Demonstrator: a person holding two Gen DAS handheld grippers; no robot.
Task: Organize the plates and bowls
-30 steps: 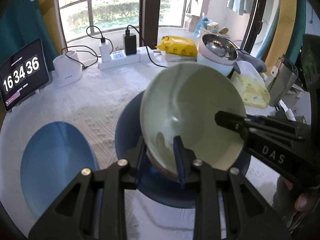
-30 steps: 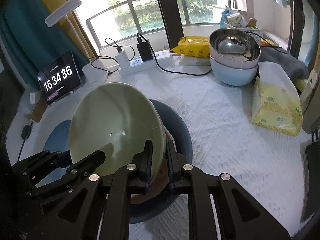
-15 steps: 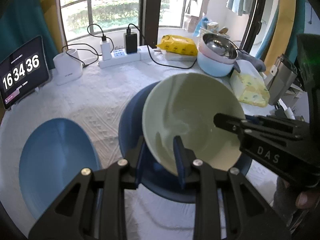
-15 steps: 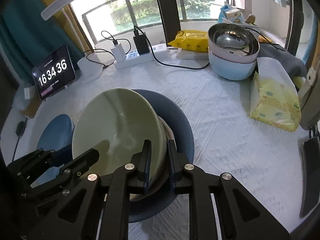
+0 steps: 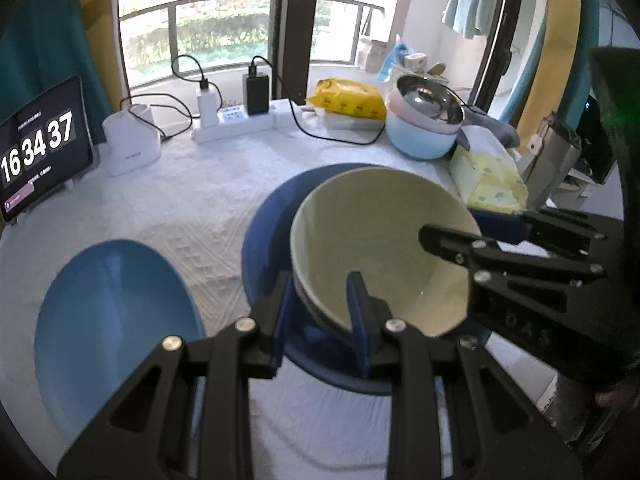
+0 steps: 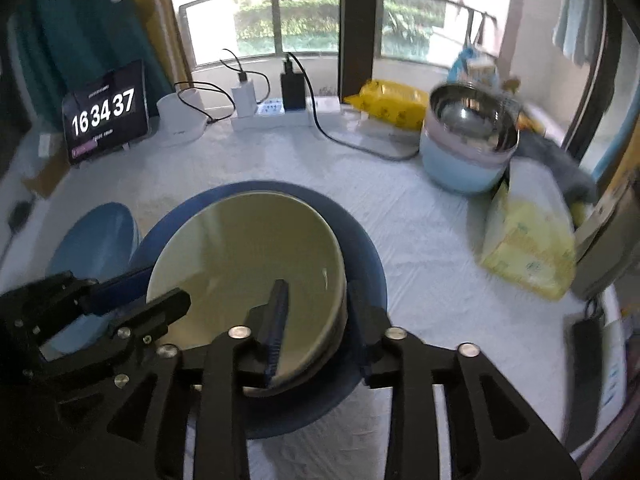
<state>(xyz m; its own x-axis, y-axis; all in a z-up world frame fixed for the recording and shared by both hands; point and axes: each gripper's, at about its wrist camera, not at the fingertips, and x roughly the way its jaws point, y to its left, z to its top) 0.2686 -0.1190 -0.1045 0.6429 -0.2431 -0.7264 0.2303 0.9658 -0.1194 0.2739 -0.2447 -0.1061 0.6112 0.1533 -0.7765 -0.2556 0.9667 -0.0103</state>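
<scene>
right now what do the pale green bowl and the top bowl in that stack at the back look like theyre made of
Pale green bowl: looks like glazed ceramic or melamine, hard to tell which; smooth, evenly coloured, with a small glint inside. Top bowl of the stack: almost certainly polished stainless steel; its silvery inside mirrors the room.

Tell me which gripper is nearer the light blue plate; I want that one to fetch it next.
Left. The left gripper grips the green bowl's rim on the side facing the light blue plate. The right gripper, jaws opening around the bowl's far rim, sits beyond it.
</scene>
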